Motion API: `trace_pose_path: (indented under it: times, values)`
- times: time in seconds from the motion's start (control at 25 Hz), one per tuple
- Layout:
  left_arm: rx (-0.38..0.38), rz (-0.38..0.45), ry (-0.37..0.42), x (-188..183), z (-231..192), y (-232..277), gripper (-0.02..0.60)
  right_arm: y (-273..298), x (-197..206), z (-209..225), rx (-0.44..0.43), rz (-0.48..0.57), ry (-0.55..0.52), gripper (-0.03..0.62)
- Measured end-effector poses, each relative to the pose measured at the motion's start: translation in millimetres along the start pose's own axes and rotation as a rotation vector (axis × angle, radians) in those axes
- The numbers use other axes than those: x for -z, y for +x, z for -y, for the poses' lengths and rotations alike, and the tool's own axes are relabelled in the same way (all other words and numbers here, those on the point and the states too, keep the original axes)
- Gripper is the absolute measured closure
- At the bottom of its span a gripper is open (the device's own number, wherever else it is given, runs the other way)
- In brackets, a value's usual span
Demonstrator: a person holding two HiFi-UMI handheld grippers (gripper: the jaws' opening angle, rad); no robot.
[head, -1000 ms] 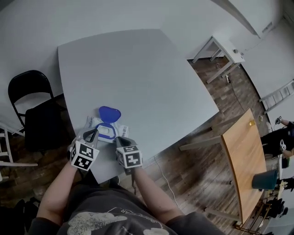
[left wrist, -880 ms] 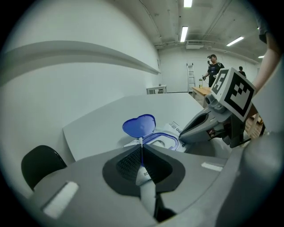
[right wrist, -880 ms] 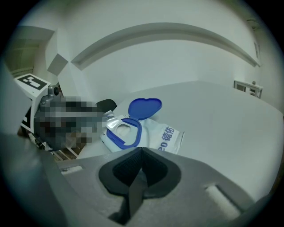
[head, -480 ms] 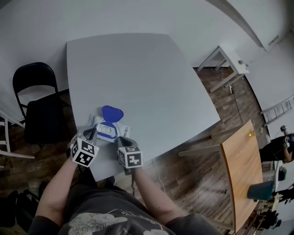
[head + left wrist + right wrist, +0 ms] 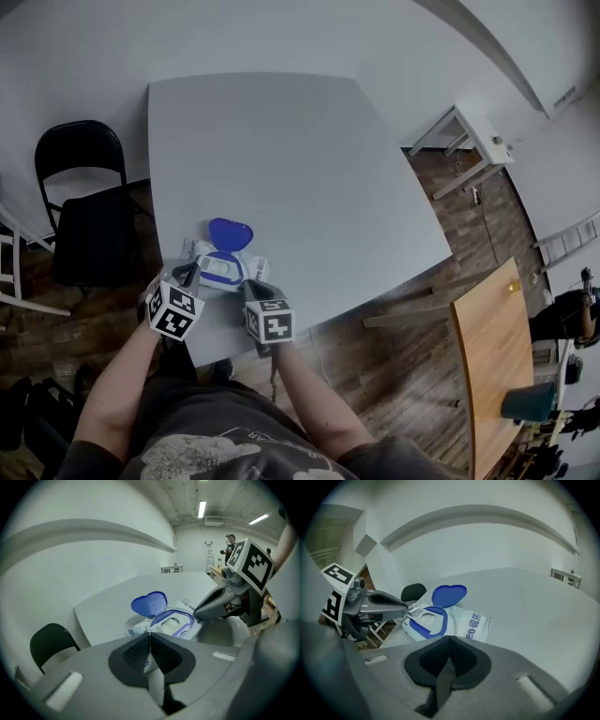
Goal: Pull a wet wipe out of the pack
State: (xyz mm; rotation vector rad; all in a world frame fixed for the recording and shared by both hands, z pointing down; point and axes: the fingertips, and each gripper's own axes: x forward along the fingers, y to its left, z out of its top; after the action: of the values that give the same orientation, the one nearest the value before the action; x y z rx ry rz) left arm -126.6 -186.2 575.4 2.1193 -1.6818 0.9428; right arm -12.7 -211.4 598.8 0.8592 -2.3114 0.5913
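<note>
While the wet wipe pack lies lower left, blue lid up, left gripper pinches its edge; right gripper closed, empty, alongside.

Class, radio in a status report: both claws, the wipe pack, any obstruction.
Left claw shut on wipe pack end. Right claw shut, empty. Lid open, no wipe out yet. Nothing blocking.
</note>
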Motion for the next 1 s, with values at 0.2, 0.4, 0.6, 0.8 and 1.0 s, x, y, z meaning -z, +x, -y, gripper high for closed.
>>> trace_pose_path:
  times: [0.2,0.4,0.6,0.8,1.0]
  values:
    - [-0.002,-0.004,-0.025,7,5,-6,0.557,-5,-2,1,-0.022,0.003,-0.034,0.602]
    - [-0.004,0.002,-0.054,13,9,-11,0.557,-23,-33,-27,-0.046,0.105,-0.304,0.59]
    - [-0.006,0.008,-0.086,14,13,-16,0.556,-3,-37,-69,-0.164,0.009,-0.375,0.542]
    - [-0.006,0.016,-0.125,11,20,-22,0.557,20,-21,-63,-0.131,-0.15,-0.366,0.54]
    - [-0.015,0.024,-0.16,18,24,-29,0.555,24,-18,-79,-0.169,-0.188,-0.384,0.452]
